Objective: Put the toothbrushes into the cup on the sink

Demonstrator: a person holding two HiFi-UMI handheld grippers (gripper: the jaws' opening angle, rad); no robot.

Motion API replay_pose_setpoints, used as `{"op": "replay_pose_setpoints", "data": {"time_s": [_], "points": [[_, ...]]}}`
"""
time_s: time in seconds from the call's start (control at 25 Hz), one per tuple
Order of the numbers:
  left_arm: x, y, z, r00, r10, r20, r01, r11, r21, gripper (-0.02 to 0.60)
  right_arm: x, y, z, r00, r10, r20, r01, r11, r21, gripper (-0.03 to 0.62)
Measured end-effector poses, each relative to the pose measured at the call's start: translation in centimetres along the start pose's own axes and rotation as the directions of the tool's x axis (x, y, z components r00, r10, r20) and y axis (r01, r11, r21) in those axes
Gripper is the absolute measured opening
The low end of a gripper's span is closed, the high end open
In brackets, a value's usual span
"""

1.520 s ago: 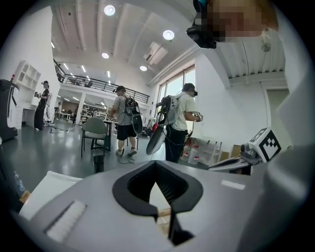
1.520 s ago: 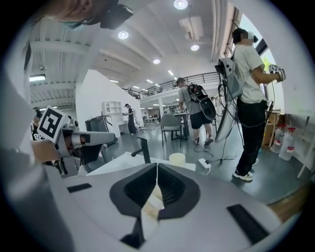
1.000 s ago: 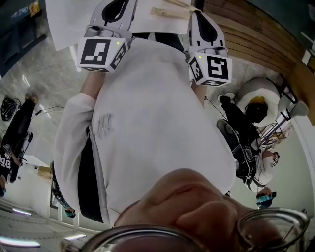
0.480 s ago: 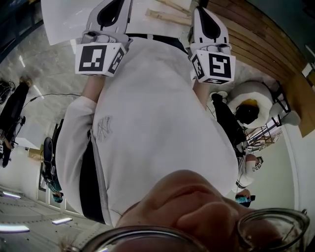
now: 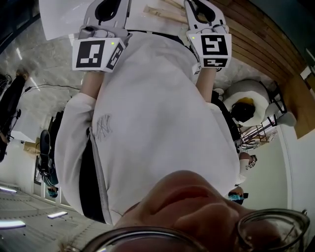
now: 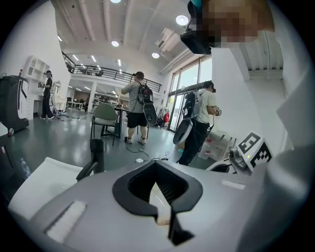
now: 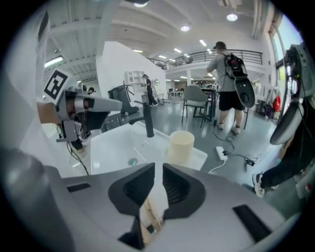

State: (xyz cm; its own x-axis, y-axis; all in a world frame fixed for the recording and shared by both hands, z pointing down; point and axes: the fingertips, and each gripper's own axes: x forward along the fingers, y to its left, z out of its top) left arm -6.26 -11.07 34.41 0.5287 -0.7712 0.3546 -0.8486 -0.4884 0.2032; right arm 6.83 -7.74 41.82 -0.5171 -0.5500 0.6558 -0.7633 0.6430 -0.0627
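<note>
Right gripper (image 7: 156, 194): jaws drawn together. Empty, as far as I can judge; the pale strip in the slot looks like one of the wrapped toothbrushes (image 5: 158, 12) lying beneath, not pinched.

Left gripper (image 6: 165, 197): likewise closed, nothing held.

The brushes lie on the white counter (image 5: 64, 19) between the two grippers. Beyond, the cup (image 7: 181, 145) stands upright at the sink (image 7: 115, 147) rim.

Step in hand, I judge: reach for a brush. Open the jaws before lowering, then straddle the handle crosswise.

Right gripper tilts downward; left sits nearer level.
</note>
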Motion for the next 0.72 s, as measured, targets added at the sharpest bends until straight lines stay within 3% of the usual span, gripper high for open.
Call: {"op": "replay_pose_setpoints", "data": {"time_s": [0.12, 0.24, 0.32, 0.36, 0.52, 0.72], "points": [[0.1, 0.0, 0.2, 1.000, 0.000, 0.006, 0.000, 1.000, 0.001, 0.002, 1.1, 1.0, -1.0, 0.994, 0.064, -0.087, -0.073, 0.992, -0.101, 0.014], [-0.1, -0.1, 0.4, 1.000, 0.004, 0.010, -0.004, 1.000, 0.001, 0.002, 2.2, 2.3, -2.4, 0.968, 0.151, -0.199, -0.193, 0.958, -0.213, 0.019], [-0.2, -0.1, 0.5, 1.000, 0.006, 0.015, -0.006, 1.000, -0.001, 0.002, 3.0, 2.9, -3.2, 0.947, 0.184, -0.265, -0.256, 0.927, -0.273, 0.105], [-0.2, 0.0, 0.5, 1.000, 0.008, 0.018, -0.008, 1.000, -0.003, 0.002, 3.4, 3.1, -3.5, 0.936, 0.194, -0.292, -0.281, 0.914, -0.293, 0.115], [-0.8, 0.4, 0.6, 0.999, 0.022, 0.029, -0.022, 1.000, -0.008, 0.002, 5.0, 4.0, -4.8, 0.896, 0.239, -0.374, -0.365, 0.876, -0.314, 0.115], [-1.3, 1.0, 0.6, 0.999, 0.037, 0.034, -0.036, 0.999, -0.026, 0.002, 7.3, 4.3, -7.8, 0.820, 0.278, -0.500, -0.456, 0.846, -0.276, 0.115]]}}
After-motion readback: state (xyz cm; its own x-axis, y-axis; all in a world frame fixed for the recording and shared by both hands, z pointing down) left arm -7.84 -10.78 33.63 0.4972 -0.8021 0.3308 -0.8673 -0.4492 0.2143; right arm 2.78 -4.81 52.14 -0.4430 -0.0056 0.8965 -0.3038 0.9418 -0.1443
